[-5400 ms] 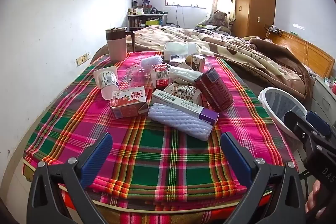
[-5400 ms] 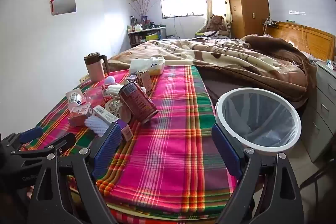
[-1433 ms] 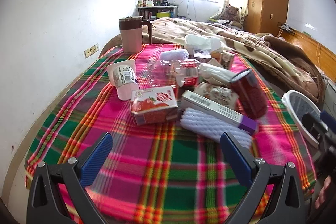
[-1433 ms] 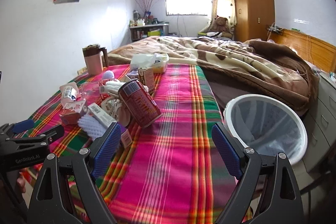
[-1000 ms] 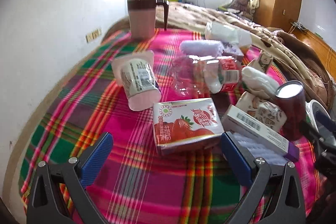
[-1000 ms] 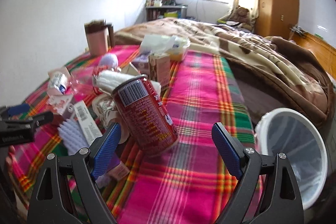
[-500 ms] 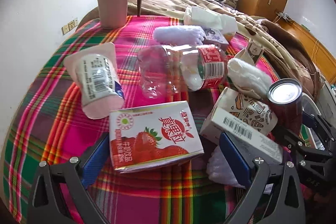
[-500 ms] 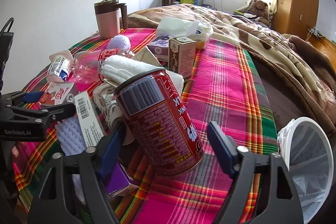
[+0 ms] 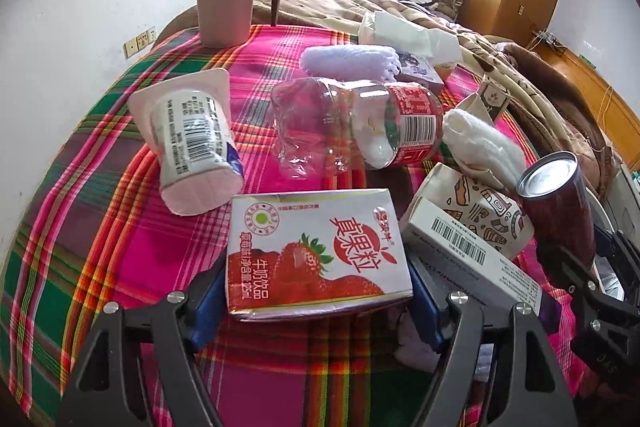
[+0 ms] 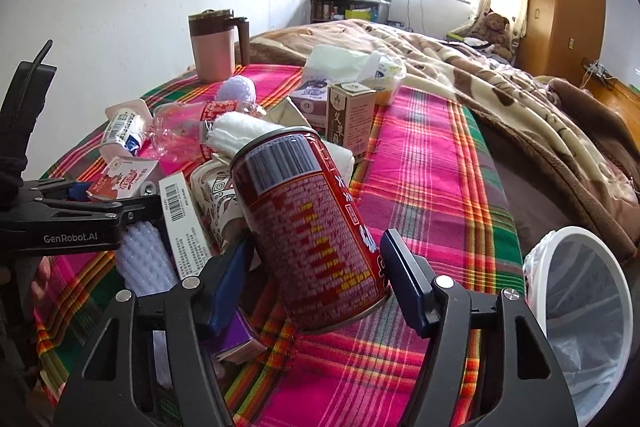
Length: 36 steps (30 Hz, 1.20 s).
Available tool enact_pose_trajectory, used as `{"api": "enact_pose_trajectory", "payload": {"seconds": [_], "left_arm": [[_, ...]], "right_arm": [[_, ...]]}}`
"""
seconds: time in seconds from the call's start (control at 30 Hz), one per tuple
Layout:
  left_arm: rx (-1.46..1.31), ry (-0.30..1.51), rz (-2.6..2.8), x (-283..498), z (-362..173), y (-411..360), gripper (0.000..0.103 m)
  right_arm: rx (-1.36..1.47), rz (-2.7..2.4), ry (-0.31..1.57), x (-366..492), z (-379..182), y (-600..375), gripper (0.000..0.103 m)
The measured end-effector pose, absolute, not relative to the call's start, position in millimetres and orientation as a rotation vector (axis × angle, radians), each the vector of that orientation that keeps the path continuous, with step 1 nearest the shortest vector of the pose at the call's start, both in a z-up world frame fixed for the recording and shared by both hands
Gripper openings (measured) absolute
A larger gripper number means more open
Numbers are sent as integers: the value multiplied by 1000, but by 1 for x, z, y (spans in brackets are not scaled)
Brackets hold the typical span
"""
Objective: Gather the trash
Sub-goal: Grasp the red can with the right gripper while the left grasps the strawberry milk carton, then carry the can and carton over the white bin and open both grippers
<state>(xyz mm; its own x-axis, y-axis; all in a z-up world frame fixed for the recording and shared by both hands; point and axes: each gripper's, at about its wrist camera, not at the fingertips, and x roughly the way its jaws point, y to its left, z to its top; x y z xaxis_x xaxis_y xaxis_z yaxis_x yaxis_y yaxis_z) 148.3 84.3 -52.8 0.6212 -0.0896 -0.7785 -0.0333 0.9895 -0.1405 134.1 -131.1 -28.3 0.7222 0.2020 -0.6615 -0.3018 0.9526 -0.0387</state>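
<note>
A pile of trash lies on the plaid cloth (image 9: 120,235). My left gripper (image 9: 316,291) has its blue pads against both ends of the strawberry milk carton (image 9: 316,251); it also shows in the right wrist view (image 10: 124,179). My right gripper (image 10: 316,279) straddles the tilted red can (image 10: 308,223), its pads at or almost at the can's sides; the can also shows in the left wrist view (image 9: 560,203). The white trash bin (image 10: 580,303) with a clear liner stands off the bed's right edge.
Around the carton lie a yogurt cup (image 9: 192,143), a crushed clear bottle (image 9: 352,123), a white barcode box (image 9: 468,251), a patterned paper cup (image 9: 476,207) and foam netting (image 9: 348,61). A pink mug (image 9: 226,3) stands at the back. A brown blanket (image 10: 520,99) covers the bed behind.
Both grippers have moved forward and narrowed: the left around the strawberry carton, the right around the red can.
</note>
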Motion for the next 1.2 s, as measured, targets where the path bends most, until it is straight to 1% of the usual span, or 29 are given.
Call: {"api": "enact_pose_trajectory", "payload": {"seconds": [0.2, 0.3, 0.33, 0.37, 0.7, 0.97, 1.2], "left_arm": [[-153, 863, -36, 135, -44, 82, 78], [-151, 842, -42, 129, -37, 78, 78], [-148, 834, -45, 128, -34, 76, 78], [-147, 828, -48, 127, -31, 74, 78], [-138, 790, -65, 115, -16, 59, 78], [-119, 741, -91, 104, 0, 44, 78], [-75, 717, -148, 99, 13, 15, 78]], "right_arm": [[-110, 266, 681, 129, -24, -139, 65], [-105, 257, 663, 125, -20, -142, 61], [-105, 253, 654, 124, -18, -143, 58], [-99, 253, 647, 123, -17, -144, 57], [-47, 260, 652, 115, -19, -160, 57], [-2, 262, 597, 101, -8, -175, 57], [34, 225, 549, 93, 5, -199, 57]]}}
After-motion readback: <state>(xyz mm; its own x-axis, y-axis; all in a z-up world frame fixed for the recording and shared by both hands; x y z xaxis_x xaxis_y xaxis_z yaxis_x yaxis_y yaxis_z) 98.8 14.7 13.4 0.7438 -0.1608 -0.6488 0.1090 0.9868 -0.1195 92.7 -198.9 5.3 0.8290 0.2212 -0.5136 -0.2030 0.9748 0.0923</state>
